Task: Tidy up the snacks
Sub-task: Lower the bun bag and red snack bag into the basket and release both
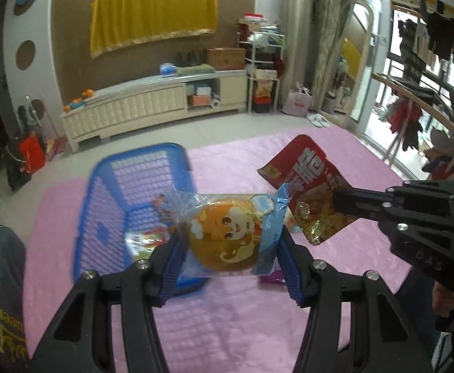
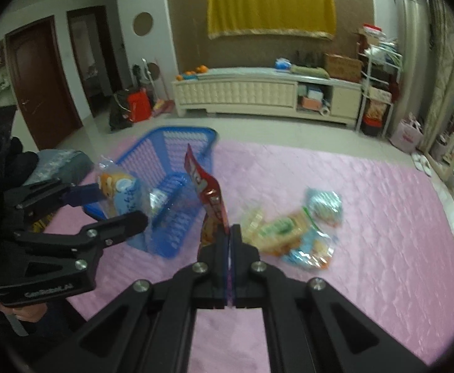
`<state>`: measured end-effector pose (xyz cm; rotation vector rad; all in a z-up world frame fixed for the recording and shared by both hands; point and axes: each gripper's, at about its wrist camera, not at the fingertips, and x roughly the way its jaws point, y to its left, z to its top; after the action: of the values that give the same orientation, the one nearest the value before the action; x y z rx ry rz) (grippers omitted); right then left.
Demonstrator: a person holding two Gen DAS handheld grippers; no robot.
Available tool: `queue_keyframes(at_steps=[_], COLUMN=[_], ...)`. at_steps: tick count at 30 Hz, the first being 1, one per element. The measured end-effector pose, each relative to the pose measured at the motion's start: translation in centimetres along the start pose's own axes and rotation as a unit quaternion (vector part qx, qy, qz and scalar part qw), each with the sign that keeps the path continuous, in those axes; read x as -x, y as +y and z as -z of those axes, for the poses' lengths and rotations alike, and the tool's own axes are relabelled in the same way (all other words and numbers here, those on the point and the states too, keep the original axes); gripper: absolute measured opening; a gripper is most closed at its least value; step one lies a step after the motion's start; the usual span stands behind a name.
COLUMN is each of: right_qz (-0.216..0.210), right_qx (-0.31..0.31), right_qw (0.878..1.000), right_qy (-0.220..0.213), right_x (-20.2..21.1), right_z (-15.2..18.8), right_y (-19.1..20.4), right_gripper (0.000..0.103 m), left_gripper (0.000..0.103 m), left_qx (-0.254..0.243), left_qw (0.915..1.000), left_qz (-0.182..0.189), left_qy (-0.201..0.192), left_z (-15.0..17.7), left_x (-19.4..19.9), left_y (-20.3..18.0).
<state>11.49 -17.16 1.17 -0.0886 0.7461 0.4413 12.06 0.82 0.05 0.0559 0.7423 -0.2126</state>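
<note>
your left gripper [image 1: 231, 251] is clamped on a wrapped bun [image 1: 227, 239], round and golden-brown in a clear and pale blue wrapper with a cartoon face; its blue pads [image 1: 172, 267] press the wrapper's two sides, held above the pink blanket [image 1: 227, 326] in front of the blue basket [image 1: 114, 192]. your right gripper [image 2: 230, 233] has its jaws pressed together on the lower edge of a flat red snack bag [image 2: 206, 192], which stands up edge-on just right of the basket. a small pile of loose snacks [image 2: 298, 233] lies on the blanket to the right.
</note>
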Motion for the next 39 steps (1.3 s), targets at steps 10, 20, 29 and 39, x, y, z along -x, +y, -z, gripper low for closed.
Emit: queue_keyframes(at_steps=[10, 20, 29, 39], right_qz=[-0.036, -0.039, -0.022, -0.022], right_qx=[0.026, 0.024, -0.006, -0.013], right_qw=[0.999, 0.999, 0.999, 0.998], right_qy=[0.003, 0.029, 0.045, 0.049], right_x=[-3.7, -7.7, -9.8, -9.5], right_z=[-3.2, -4.1, -4.1, -3.7], right_y=[4.9, 6.0, 4.2, 3.8], right_gripper=[0.003, 0.003, 0.003, 0.003], left_gripper=[0.054, 0.054, 0.055, 0.070], left_qx=[0.037, 0.075, 0.085, 0.097], left_qw=[0.9987, 0.9953, 0.9903, 0.9853], left_qz=[-0.036, -0.028, 0.001, 0.023], left_qy=[-0.001, 0.055, 0.110, 0.139], left_z=[-0.5, 0.3, 1.2, 1.7], left_x=[0.9, -3.1, -7.8, -9.1], left_y=[6.7, 10.0, 9.8, 8.7])
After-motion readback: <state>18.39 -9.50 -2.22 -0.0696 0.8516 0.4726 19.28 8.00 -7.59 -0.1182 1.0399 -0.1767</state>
